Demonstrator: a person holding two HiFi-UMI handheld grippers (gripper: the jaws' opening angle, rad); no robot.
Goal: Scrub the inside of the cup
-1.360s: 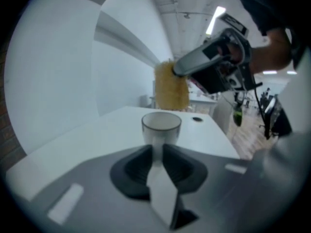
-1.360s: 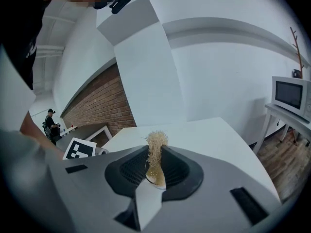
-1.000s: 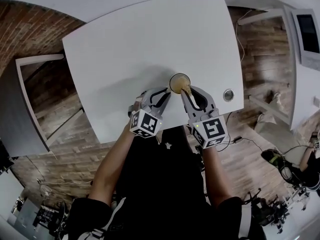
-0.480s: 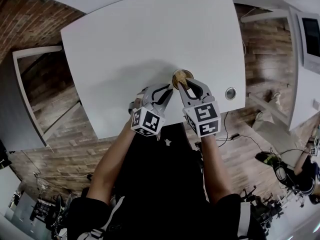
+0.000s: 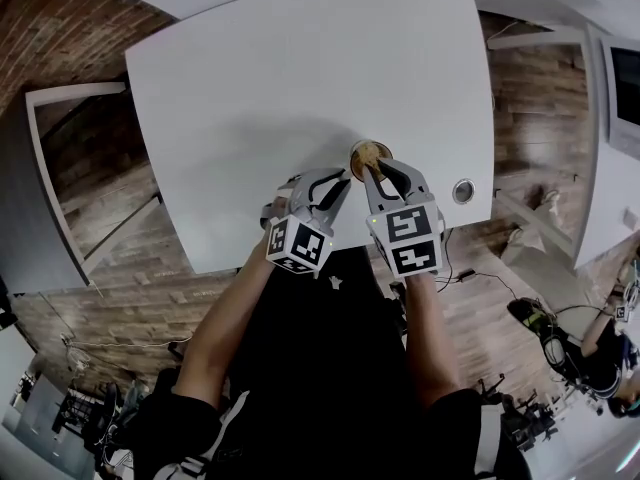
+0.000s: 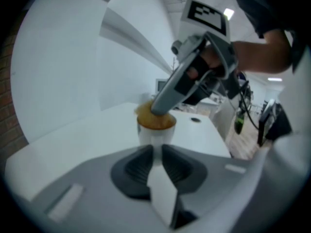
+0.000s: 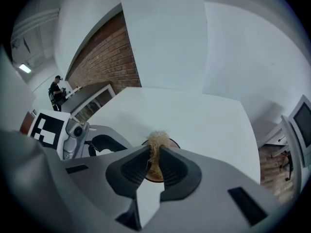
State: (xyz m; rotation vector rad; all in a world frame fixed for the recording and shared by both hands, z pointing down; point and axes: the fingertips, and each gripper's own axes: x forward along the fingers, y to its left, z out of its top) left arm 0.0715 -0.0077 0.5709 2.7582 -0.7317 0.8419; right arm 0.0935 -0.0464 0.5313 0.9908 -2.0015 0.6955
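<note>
One cup (image 5: 369, 155) is standing by the counter's (image 5: 300, 68) near edge. The right tool (image 7: 154, 152) is clenching one straw-coloured scrubber (image 7: 157, 139) down into it, and only its own view is showing that. The left tool (image 6: 156, 148) appears to be pinching the cup's white wall. Two tools working.

Grey left gripper (image 6: 156, 148), right gripper (image 7: 154, 152) — black-white marker cubes (image 5: 298, 245); black short sleeves (image 5: 188, 420).

White table (image 5: 300, 68); white cup (image 6: 154, 136), amber interior; tan fibrous scrubber (image 7: 156, 141); grey left gripper (image 5: 343, 181), right gripper (image 5: 371, 174), black-and-white square-patterned cubes (image 5: 298, 245).
</note>
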